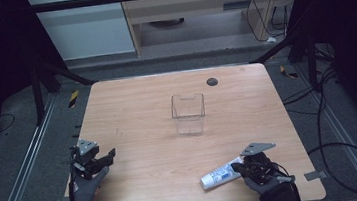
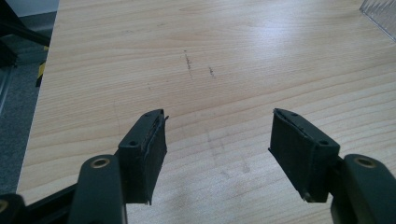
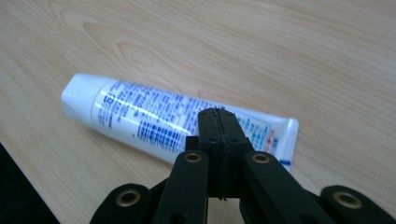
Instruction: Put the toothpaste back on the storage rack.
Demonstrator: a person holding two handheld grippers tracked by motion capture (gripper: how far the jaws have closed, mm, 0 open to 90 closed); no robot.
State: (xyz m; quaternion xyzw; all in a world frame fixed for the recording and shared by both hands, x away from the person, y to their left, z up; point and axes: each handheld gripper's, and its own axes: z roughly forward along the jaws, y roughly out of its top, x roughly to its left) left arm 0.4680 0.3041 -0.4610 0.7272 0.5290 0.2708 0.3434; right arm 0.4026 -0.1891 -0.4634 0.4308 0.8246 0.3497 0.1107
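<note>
A white toothpaste tube (image 1: 218, 174) with blue print lies flat on the wooden table (image 1: 137, 110) near its front right edge, cap end toward the front. My right gripper (image 1: 239, 167) hovers over the tube's flat crimped end. In the right gripper view the tube (image 3: 154, 116) runs across behind my right gripper (image 3: 218, 115), whose jaws are pressed together with nothing between them. My left gripper (image 1: 109, 156) rests at the table's left edge. In the left gripper view my left gripper (image 2: 217, 135) stands open over bare wood.
A clear plastic box (image 1: 188, 113) stands upright at the table's middle, and its corner (image 2: 380, 14) shows at the top right of the left gripper view. A small black disc (image 1: 211, 81) sits near the far edge. Cables lie on the floor to the right.
</note>
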